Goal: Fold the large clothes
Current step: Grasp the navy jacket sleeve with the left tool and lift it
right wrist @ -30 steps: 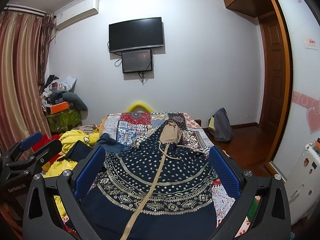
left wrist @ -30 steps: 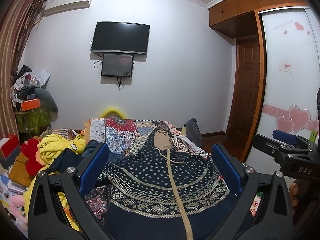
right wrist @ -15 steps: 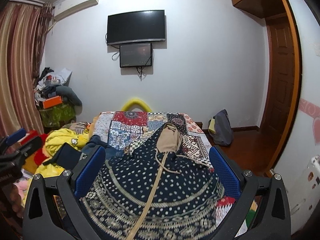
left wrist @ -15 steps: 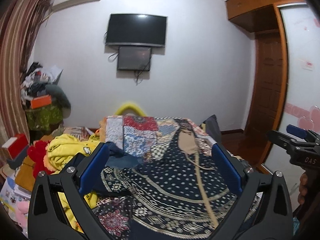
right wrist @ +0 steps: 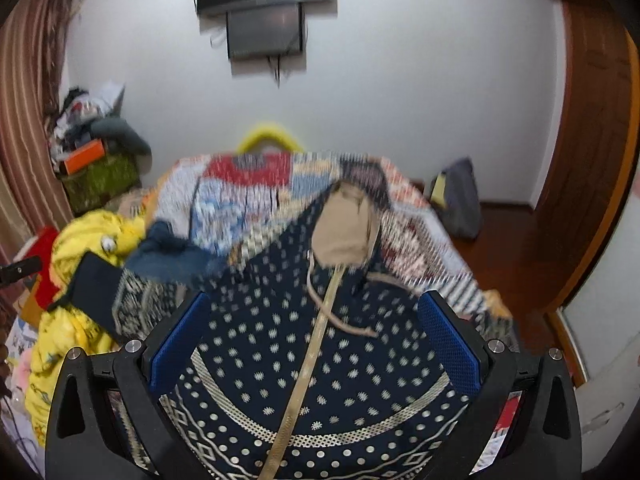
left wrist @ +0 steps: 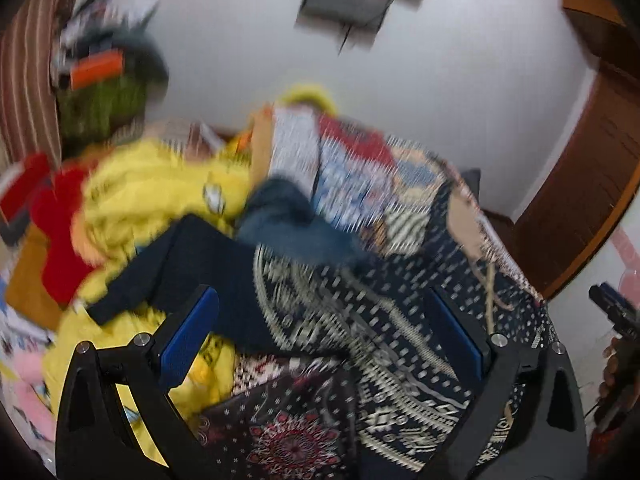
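The navy patterned garment lies spread on the bed, its long axis running away from the cameras toward the far wall: the wide banded hem is nearest, and the tan neck piece points at the wall-mounted screens. A tan strip runs down its middle, with a loose cord beside it. Under it shows a patchwork bedspread.

On the left edge a dark blue cloth and a flat dark piece overlap the garment's side (the left wrist view is badly smeared, so how far they overlap is hard to tell). Beyond them sits a yellow heap with red items next to it, and a cluttered stand by the striped curtain. A grey bag leans on the floor to the right, near the wooden door.

The right gripper hovers over the hem, jaws spread wide and holding nothing. The left gripper hangs over the garment's left side, jaws likewise spread and empty.
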`<action>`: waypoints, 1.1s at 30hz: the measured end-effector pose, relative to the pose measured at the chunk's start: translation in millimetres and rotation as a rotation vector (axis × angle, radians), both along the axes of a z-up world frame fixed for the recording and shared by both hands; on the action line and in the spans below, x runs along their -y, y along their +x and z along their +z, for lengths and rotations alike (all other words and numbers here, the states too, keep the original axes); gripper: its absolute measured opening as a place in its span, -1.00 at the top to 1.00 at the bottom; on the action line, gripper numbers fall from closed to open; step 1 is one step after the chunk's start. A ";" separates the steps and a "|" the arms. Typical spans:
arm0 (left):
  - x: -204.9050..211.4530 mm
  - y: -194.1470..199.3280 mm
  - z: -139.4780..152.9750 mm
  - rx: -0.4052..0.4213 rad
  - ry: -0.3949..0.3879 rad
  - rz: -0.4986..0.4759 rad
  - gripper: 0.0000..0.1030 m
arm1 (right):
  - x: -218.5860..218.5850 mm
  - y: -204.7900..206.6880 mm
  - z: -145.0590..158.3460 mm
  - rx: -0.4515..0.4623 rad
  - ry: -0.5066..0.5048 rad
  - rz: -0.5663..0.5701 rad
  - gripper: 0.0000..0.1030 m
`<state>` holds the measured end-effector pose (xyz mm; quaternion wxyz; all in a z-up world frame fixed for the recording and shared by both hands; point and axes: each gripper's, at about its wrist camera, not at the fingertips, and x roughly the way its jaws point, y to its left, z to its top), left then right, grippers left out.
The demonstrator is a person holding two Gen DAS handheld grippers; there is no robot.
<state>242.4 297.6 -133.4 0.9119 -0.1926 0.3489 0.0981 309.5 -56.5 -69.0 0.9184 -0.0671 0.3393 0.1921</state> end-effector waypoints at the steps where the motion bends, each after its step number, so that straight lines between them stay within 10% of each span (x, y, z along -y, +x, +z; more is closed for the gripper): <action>1: -8.6 4.2 -14.1 -0.034 -0.028 0.001 -0.99 | -3.7 5.5 -11.0 -0.029 -0.023 0.006 -1.00; 14: -75.9 23.2 -163.2 -0.224 -0.394 0.087 -0.43 | -23.1 43.0 -92.7 -0.261 -0.100 0.071 -0.97; 25: -99.3 49.1 -169.6 -0.189 -0.216 0.165 0.48 | -11.7 50.6 -107.7 -0.328 -0.085 0.048 -0.97; 27: -95.3 50.8 -159.0 -0.173 -0.183 0.174 0.78 | -8.9 49.4 -106.0 -0.325 -0.089 0.045 -0.97; 33: -69.5 56.6 -87.6 -0.071 -0.022 0.167 0.84 | 6.6 42.9 -91.2 -0.295 -0.084 0.036 -0.97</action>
